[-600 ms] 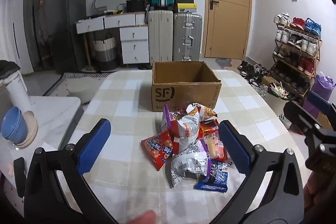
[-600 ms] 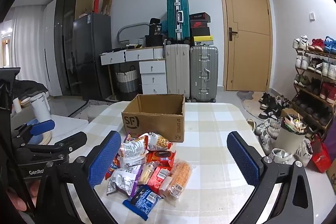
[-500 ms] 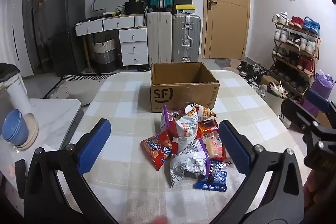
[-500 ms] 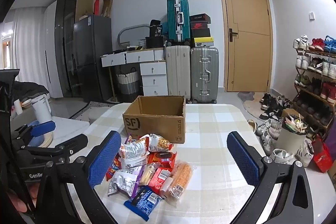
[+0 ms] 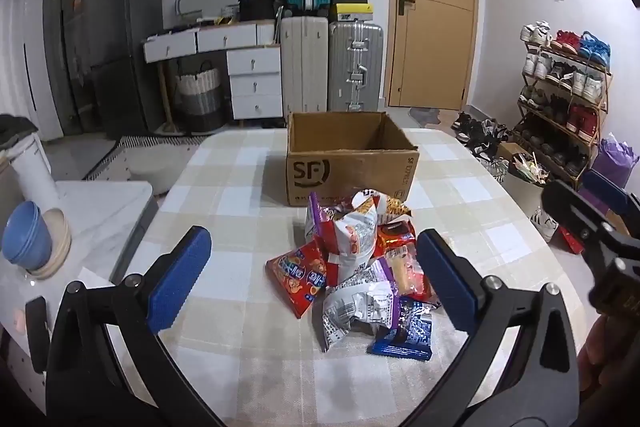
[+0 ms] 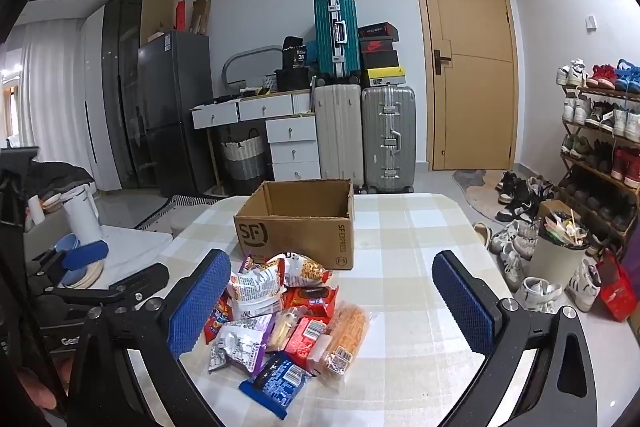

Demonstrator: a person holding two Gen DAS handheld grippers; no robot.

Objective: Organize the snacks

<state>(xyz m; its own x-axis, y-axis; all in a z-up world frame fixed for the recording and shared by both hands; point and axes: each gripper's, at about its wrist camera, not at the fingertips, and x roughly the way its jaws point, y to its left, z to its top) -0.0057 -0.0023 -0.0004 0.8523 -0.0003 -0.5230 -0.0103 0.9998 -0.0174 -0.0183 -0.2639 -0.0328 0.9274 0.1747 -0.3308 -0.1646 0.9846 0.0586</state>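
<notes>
A pile of snack packets [image 5: 360, 267] lies on the checked table in front of an open, empty-looking SF cardboard box [image 5: 348, 163]. The pile also shows in the right wrist view [image 6: 288, 319], with the box [image 6: 300, 227] behind it. A blue packet [image 5: 404, 335] lies at the near edge of the pile. My left gripper [image 5: 312, 279] is open above the near side of the pile, holding nothing. My right gripper [image 6: 332, 299] is open and empty, to the right of the left one, above the pile.
The checked tablecloth [image 5: 224, 199] covers the table. A white side counter with blue bowls [image 5: 28, 239] stands to the left. A shoe rack [image 5: 560, 107] and a bin [image 6: 560, 251] stand at the right. Suitcases [image 5: 332, 67] and drawers are behind the table.
Both views have shifted only slightly; the pile and box sit a little differently in frame. Both grippers stay open and nothing was picked up.
</notes>
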